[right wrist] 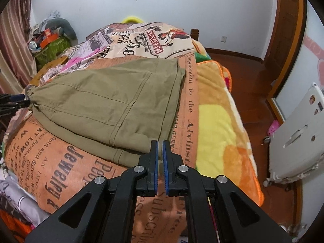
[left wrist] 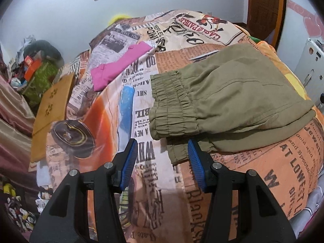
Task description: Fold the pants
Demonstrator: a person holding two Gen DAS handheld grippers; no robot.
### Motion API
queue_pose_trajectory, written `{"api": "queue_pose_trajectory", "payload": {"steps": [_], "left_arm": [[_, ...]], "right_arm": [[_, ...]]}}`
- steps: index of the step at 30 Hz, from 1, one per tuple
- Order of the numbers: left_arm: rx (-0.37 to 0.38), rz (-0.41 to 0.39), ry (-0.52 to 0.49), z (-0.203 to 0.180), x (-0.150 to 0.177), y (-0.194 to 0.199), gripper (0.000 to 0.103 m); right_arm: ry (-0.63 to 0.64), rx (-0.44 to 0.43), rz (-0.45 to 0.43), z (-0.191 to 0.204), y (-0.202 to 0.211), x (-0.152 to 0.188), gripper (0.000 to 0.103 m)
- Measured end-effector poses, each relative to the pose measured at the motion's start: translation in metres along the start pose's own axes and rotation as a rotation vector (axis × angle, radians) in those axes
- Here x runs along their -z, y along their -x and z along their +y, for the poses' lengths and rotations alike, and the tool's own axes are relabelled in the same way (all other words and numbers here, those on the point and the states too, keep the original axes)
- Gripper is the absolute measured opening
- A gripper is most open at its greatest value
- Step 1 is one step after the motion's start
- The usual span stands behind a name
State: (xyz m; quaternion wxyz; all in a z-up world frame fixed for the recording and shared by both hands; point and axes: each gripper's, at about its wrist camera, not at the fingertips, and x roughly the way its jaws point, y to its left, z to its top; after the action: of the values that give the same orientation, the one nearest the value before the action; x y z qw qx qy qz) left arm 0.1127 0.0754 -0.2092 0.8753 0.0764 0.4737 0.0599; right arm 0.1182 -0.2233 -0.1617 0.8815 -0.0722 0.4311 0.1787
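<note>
Olive-green pants (left wrist: 232,101) lie folded over on the newspaper-print bedspread (left wrist: 141,121), elastic cuffs toward my left gripper. My left gripper (left wrist: 162,151) is open, its blue pads just short of the cuffs, with the lower cuff (left wrist: 178,151) between the fingertips and not clamped. In the right wrist view the pants (right wrist: 113,101) spread ahead and left. My right gripper (right wrist: 160,147) is nearly closed at the near right corner of the pants; whether it pinches fabric cannot be told. The left gripper (right wrist: 18,101) shows at the far left edge by the cuffs.
A pink garment (left wrist: 119,68) lies on the bed beyond the pants. A brown board (left wrist: 52,109) leans at the bed's left side beside clutter. A yellow-orange fleece blanket (right wrist: 220,121) covers the bed's right edge. A white suitcase (right wrist: 293,141) stands on the wooden floor.
</note>
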Motion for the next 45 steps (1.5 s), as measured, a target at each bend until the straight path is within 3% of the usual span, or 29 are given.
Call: {"api": "queue_pose_trajectory", "payload": {"steps": [4, 6, 8, 10, 12, 15, 20, 26, 34, 43, 45], "left_arm": [[-0.004, -0.035, -0.049, -0.01, -0.009, 0.013, 0.058], [0.001, -0.059, -0.079, -0.018, -0.015, 0.019, 0.063], [0.014, -0.074, -0.104, -0.027, -0.021, 0.022, 0.078], [0.022, -0.085, -0.14, -0.037, -0.025, 0.023, 0.088], [0.021, -0.086, -0.175, -0.047, -0.027, 0.021, 0.09], [0.015, -0.064, -0.234, -0.064, -0.029, 0.011, 0.09], [0.032, -0.01, -0.322, -0.091, -0.024, -0.009, 0.09], [0.008, -0.004, -0.37, -0.104, -0.025, -0.021, 0.09], [0.064, -0.016, -0.308, -0.098, -0.045, -0.018, 0.09], [0.114, -0.031, -0.25, -0.09, -0.058, -0.01, 0.09], [0.134, -0.014, -0.241, -0.091, -0.057, -0.011, 0.09]], "right_arm": [[0.02, -0.01, -0.007, 0.006, 0.005, -0.006, 0.008], [0.031, -0.015, -0.016, 0.012, 0.007, -0.011, 0.016], [0.037, -0.032, -0.04, 0.018, 0.009, -0.015, 0.04], [0.041, -0.049, -0.071, 0.025, 0.012, -0.019, 0.049], [0.048, -0.065, -0.075, 0.033, 0.011, -0.022, 0.052], [0.063, -0.083, -0.061, 0.046, 0.006, -0.024, 0.064], [0.122, -0.108, -0.05, 0.068, -0.003, -0.023, 0.065], [0.145, -0.154, -0.005, 0.087, -0.02, -0.019, 0.065], [0.185, -0.218, 0.049, 0.11, -0.04, -0.019, 0.065], [0.208, -0.198, 0.03, 0.12, -0.054, -0.03, 0.064], [0.2, -0.195, 0.033, 0.118, -0.058, -0.032, 0.052]]}}
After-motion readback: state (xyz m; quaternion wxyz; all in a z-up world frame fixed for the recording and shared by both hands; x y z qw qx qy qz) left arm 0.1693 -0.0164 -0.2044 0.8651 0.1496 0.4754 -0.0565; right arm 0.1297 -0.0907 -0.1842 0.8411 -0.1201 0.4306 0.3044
